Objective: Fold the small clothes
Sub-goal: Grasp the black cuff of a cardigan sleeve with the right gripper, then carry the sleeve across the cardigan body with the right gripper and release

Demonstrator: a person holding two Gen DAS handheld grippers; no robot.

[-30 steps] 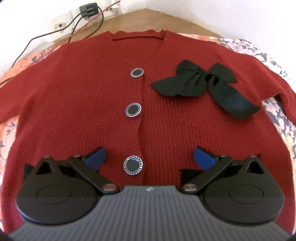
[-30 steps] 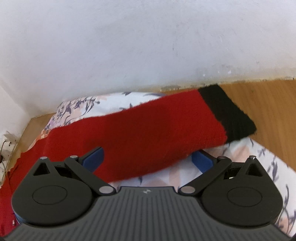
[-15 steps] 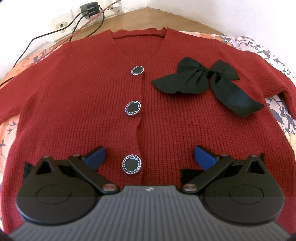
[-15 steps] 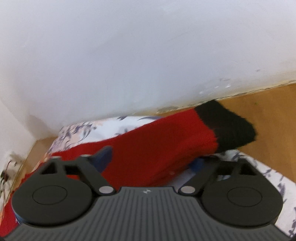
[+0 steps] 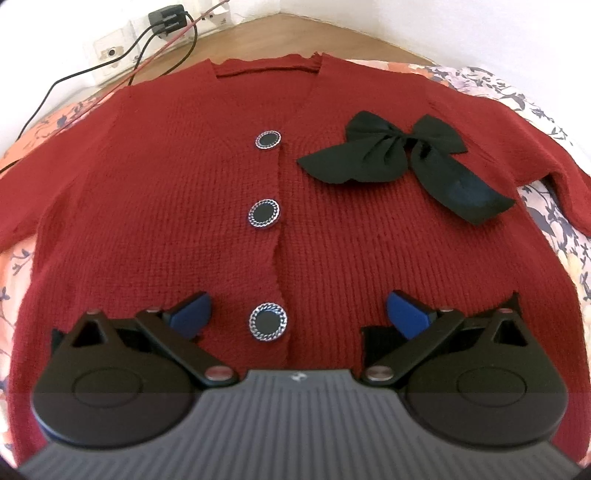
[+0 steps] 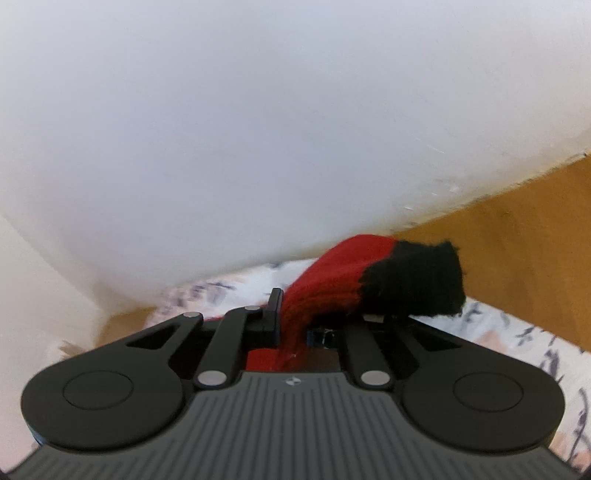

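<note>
A small red knit cardigan (image 5: pixel 177 192) lies flat, front up, on a floral sheet, with three round black buttons (image 5: pixel 263 214) down its middle and a black bow (image 5: pixel 391 155) on its right chest. My left gripper (image 5: pixel 299 314) hovers open over the hem, its blue pads on either side of the lowest button. In the right wrist view, my right gripper (image 6: pixel 317 325) is shut on the cardigan's red sleeve (image 6: pixel 332 273) near its black cuff (image 6: pixel 413 284), which is lifted and bunched above the sheet.
The floral sheet (image 5: pixel 554 206) covers a surface on a wooden floor (image 6: pixel 517 236). White walls stand close behind. A wall socket with a plugged charger (image 5: pixel 166 18) and trailing cables (image 5: pixel 74 77) sits at the far left corner.
My right gripper went from open around the flat sleeve to shut on it, and lifted it so the cuff bunches up. The left gripper barely moved.
</note>
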